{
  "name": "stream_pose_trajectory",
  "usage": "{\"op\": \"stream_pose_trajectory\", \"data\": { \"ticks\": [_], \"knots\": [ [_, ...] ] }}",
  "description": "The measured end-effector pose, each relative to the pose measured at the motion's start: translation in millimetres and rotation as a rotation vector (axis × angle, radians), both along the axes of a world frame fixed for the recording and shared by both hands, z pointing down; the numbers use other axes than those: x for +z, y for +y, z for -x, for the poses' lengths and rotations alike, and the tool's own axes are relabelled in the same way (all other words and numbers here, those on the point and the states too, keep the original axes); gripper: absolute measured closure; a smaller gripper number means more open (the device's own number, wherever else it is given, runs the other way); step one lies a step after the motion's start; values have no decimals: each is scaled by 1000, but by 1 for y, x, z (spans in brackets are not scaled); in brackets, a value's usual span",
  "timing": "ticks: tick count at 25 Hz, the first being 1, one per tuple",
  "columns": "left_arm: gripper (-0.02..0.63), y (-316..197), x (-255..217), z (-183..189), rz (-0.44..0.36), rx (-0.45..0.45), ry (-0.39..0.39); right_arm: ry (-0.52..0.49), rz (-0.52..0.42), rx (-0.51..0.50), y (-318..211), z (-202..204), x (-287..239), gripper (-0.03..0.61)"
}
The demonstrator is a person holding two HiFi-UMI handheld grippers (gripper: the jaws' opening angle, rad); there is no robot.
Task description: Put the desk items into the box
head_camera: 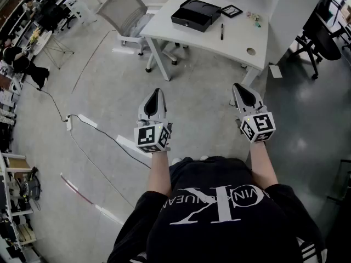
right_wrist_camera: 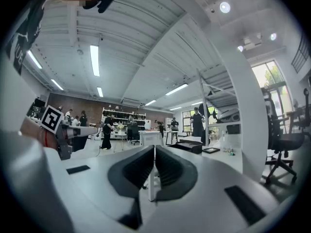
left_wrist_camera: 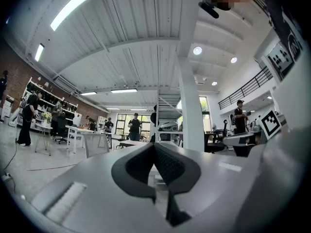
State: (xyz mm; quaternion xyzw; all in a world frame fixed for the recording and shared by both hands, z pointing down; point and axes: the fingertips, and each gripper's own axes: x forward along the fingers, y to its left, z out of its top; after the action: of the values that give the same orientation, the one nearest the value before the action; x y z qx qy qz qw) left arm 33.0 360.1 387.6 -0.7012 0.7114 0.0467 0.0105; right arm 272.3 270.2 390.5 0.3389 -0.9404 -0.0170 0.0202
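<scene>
- White rectangular desk (head_camera: 189, 37): stands across the grey floor, well apart from both grippers.
- Shallow black open box (head_camera: 196, 14): sits on the desk.
- Left gripper (head_camera: 157, 95) and right gripper (head_camera: 238, 88): jaws pressed together, holding nothing.
- Thin black pen (head_camera: 221, 32): lies near the box's right.

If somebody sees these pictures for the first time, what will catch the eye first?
Two hand-held grippers, the left gripper and the right gripper, stick out over the grey floor, both shut and empty. Ahead of them stands a white desk with an open black box and a black pen beside it.
</scene>
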Motion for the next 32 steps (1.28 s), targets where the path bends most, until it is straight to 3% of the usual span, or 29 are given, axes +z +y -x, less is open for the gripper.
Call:
{"op": "stream_pose_trajectory", "data": {
  "ticks": [20, 25, 32],
  "knots": [
    [603, 3, -7, -1, 1, -28, -3, -10, -10, -42, -9, 7, -6, 558],
    [603, 6, 5, 4, 42, -42, -3, -82, 40, 15, -24, 1, 1, 557],
    [603, -25, 6, 11, 61, -17, -9, -97, 71, 52, -52, 3, 8, 547]
  ]
}}
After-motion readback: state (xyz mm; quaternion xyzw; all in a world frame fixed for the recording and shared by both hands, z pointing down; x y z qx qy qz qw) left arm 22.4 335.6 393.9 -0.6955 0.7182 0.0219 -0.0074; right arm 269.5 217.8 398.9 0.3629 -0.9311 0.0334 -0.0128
